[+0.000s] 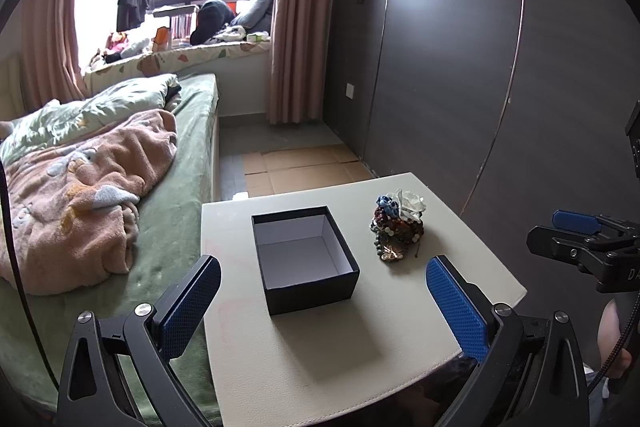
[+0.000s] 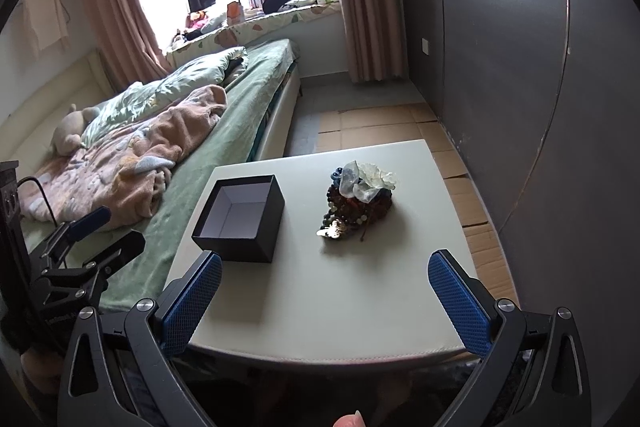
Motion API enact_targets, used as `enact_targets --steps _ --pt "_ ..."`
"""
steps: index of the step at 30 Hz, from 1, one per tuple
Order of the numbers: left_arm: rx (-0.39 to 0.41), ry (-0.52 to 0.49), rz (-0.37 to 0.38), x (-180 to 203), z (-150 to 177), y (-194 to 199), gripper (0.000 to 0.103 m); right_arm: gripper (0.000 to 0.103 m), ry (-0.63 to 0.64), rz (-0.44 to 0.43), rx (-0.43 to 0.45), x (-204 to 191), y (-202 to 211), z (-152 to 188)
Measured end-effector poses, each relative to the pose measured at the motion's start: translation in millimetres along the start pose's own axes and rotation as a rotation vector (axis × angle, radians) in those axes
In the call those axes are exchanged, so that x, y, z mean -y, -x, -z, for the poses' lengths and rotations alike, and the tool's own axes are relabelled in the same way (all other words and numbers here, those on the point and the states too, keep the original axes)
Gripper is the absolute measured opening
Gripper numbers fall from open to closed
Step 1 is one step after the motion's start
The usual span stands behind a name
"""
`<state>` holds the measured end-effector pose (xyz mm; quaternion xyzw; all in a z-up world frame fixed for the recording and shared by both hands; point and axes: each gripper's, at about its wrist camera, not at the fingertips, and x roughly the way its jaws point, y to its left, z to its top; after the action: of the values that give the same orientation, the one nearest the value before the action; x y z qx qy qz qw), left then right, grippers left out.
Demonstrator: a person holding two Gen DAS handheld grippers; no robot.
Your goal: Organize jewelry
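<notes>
The jewelry pile lies right of the open black box on the white table, its long axis running far-right to near-left, well clear of every edge. The left gripper and right gripper both hover spread wide and empty above the bare near table edge.

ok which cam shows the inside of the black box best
The left wrist view: it looks almost straight down into the black box, showing its whole white floor and all inner walls, with nothing inside. The right wrist view sees the box from the side, so its near wall hides part of the floor.
</notes>
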<state>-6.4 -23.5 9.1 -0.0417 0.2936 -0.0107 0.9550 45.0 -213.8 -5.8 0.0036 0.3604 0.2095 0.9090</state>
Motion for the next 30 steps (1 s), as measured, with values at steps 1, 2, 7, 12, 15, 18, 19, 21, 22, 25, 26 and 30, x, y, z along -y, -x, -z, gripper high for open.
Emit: enact_targets --steps 1,2,7,12,15,18,19,21,22,25,26,30 --pt "0.001 0.0 0.0 0 0 0 0.102 0.103 0.0 0.0 0.001 0 0 0" --pt "0.0 0.001 0.0 0 0 0 0.102 0.103 -0.001 0.0 0.001 0 0 0" --pt "0.0 0.002 -0.001 0 0 0 0.102 0.103 -0.001 0.001 0.0 0 0 0" --pt "0.0 0.003 -0.002 0 0 0 0.102 0.103 -0.001 0.001 0.001 1 -1 0" --pt "0.0 0.005 -0.003 0 0 -1 0.102 0.103 -0.008 0.0 0.001 3 -3 1" --pt "-0.002 0.01 -0.002 0 0 -2 0.102 0.103 -0.026 -0.002 0.011 9 -8 0" --pt "-0.004 0.014 -0.003 0 0 -3 0.102 0.103 -0.035 0.0 0.019 12 -10 0" --pt "-0.008 0.021 -0.003 0 -1 -6 0.102 0.103 -0.061 0.012 0.029 21 -16 -1" --pt "-0.009 0.023 -0.004 0 -1 -7 0.102 0.103 -0.078 0.018 0.03 25 -18 -2" --pt "-0.007 0.037 -0.005 0 -4 -12 0.102 0.103 -0.122 0.019 0.029 36 -24 -3" --pt "-0.006 0.044 -0.001 0 -5 -14 0.102 0.103 -0.129 0.025 0.031 39 -26 -4" --pt "-0.014 0.081 0.017 -4 -11 -23 0.102 0.103 -0.149 0.047 0.029 48 -36 -7"
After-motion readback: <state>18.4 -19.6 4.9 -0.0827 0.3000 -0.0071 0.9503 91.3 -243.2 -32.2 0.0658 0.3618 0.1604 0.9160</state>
